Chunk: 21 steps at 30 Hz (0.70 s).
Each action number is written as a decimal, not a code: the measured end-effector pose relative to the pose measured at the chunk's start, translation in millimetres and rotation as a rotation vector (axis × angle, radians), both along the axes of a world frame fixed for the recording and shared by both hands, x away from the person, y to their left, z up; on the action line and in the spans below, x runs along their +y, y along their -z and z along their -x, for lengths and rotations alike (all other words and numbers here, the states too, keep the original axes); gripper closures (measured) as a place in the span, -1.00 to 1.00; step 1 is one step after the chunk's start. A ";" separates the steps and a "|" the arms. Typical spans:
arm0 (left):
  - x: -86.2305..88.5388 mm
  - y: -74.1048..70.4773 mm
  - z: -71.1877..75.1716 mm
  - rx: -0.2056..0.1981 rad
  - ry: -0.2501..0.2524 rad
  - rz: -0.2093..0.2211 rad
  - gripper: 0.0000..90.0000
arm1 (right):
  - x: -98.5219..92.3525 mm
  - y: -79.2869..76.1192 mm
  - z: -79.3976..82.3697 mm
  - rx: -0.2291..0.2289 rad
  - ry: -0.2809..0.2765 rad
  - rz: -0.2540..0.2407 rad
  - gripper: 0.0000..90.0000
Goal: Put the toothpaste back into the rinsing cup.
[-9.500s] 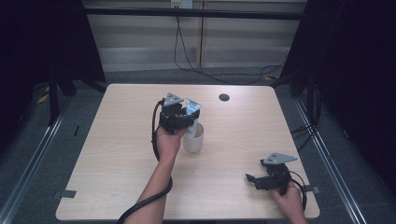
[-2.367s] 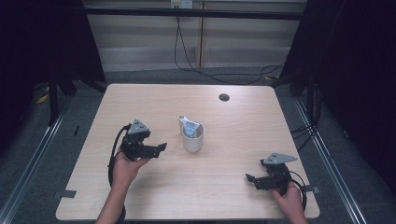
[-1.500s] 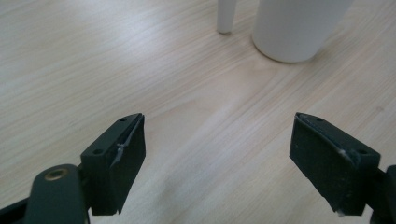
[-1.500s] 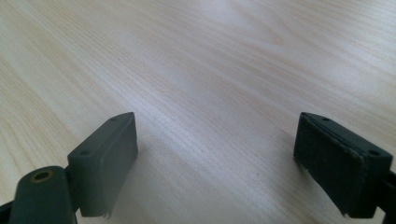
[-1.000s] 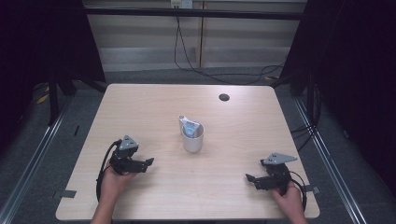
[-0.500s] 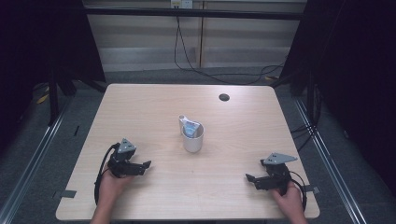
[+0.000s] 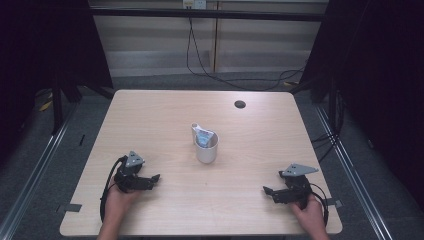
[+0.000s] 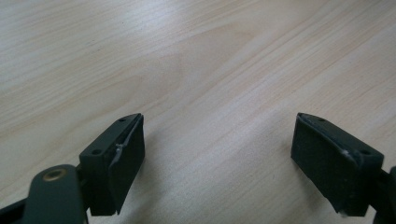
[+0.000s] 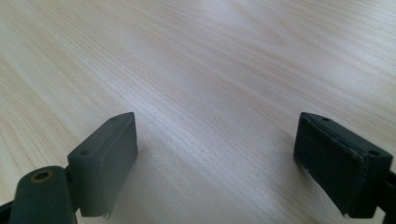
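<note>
A cup stands at the middle of the table, a packet inside it. The left gripper rests near-left of the cup, the right gripper near-right, both well apart from it.

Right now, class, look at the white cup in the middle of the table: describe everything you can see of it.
The white cup is a small, plain cylinder that looks like plastic or ceramic. It stands upright near the centre of the light wooden table, its mouth open upward. A crumpled bluish-grey item sits inside and pokes above the rim, with a white piece beside it on the far left edge. Nothing else touches the cup.
</note>
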<state>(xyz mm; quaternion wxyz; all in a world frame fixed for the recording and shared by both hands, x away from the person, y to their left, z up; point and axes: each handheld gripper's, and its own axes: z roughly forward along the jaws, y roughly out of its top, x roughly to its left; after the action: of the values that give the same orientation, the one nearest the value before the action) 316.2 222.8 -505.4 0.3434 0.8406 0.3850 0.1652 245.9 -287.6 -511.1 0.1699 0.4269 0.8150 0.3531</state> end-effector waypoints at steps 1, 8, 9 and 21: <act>0.0 0.0 0.0 0.000 0.000 0.000 -0.61 | 0.0 0.0 0.0 0.000 0.000 0.000 -0.71; 3.6 3.5 0.1 -0.011 -0.002 0.029 -0.65 | 0.0 0.0 0.0 0.000 0.000 0.000 -0.71; 3.6 3.5 0.1 -0.011 -0.002 0.029 -0.65 | 0.0 0.0 0.0 0.000 0.000 0.000 -0.71; 3.7 4.1 0.1 -0.006 -0.001 0.040 -0.67 | 0.7 0.1 0.1 0.007 -0.012 0.001 -0.77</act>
<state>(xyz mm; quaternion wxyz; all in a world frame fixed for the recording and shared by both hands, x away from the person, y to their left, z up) 316.2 226.5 -509.4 0.3613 0.8329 0.3875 0.1600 245.9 -286.8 -511.2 0.1650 0.4233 0.8183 0.3521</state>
